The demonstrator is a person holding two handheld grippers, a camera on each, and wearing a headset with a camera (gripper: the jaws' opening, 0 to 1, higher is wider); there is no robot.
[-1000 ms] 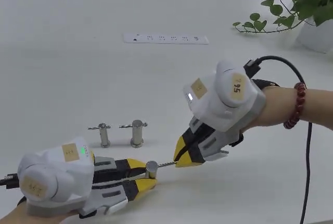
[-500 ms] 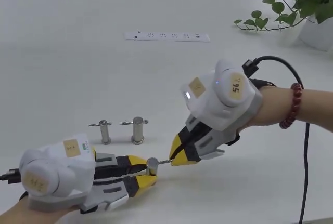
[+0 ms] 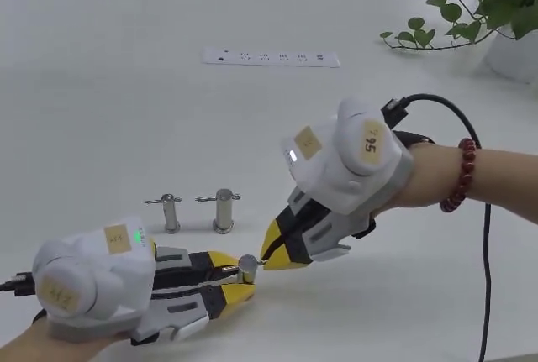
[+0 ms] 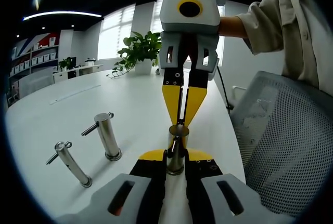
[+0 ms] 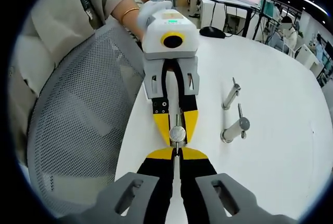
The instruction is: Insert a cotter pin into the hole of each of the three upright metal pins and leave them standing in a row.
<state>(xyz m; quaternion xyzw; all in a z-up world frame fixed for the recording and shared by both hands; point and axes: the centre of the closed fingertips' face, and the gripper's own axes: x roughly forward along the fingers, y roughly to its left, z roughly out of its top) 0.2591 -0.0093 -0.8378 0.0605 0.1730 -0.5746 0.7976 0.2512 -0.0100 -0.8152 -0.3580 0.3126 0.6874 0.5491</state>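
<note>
Near the front edge of the white tabletop, a short steel pin is stood upright and clamped between the yellow-tipped black jaws of the left claw. In the left gripper view the pin's flat round top and flared base are seen, with the jaws pressed on its shank. The right claw is brought in from the right with its tips just beside the pin's top. Its jaws are clenched on a thin wire cotter pin, which is pointed at the pin's upper end. Whether the wire has entered the hole cannot be told.

A little farther from the front edge, a narrow pin and a thick pin are stood side by side. Both are polished cylinders, and each is crossed near the top by a loop-headed cotter pin.

A tan sticker on the right claw's glossy white housing is printed with digits that look like "95"; the stickers on the left housing cannot be read. A flat white power strip is laid toward the far edge, and a leafy plant is set at the far right corner. A dark red bead bracelet is worn on the right wrist.
</note>
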